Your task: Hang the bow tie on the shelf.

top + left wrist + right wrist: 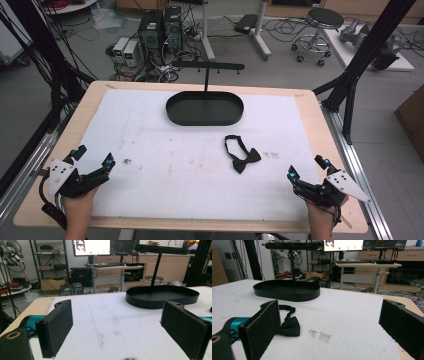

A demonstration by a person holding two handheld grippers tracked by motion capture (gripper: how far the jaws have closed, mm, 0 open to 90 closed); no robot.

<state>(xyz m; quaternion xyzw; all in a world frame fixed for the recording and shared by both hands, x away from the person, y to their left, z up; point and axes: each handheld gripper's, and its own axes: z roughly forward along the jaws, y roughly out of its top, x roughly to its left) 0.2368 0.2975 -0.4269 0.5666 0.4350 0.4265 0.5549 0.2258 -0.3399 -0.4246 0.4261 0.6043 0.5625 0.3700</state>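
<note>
A black bow tie (242, 155) with its strap looped lies flat on the white mat, right of centre; in the right gripper view the bow tie (289, 325) sits just beyond the left jaw. A black oval tray (205, 108) with an upright post and crossbar hanger (207, 66) stands at the far middle. My left gripper (93, 156) rests open at the near left with nothing between its jaws. My right gripper (307, 167) is open at the near right, a hand's width to the right of the bow tie and empty.
The white mat (150, 150) covers most of the wooden table (320, 130). Small dark specks (320, 335) mark the mat near the bow tie. Black frame posts (370, 45) rise at the right; computers, cables and a stool (320, 30) stand on the floor beyond.
</note>
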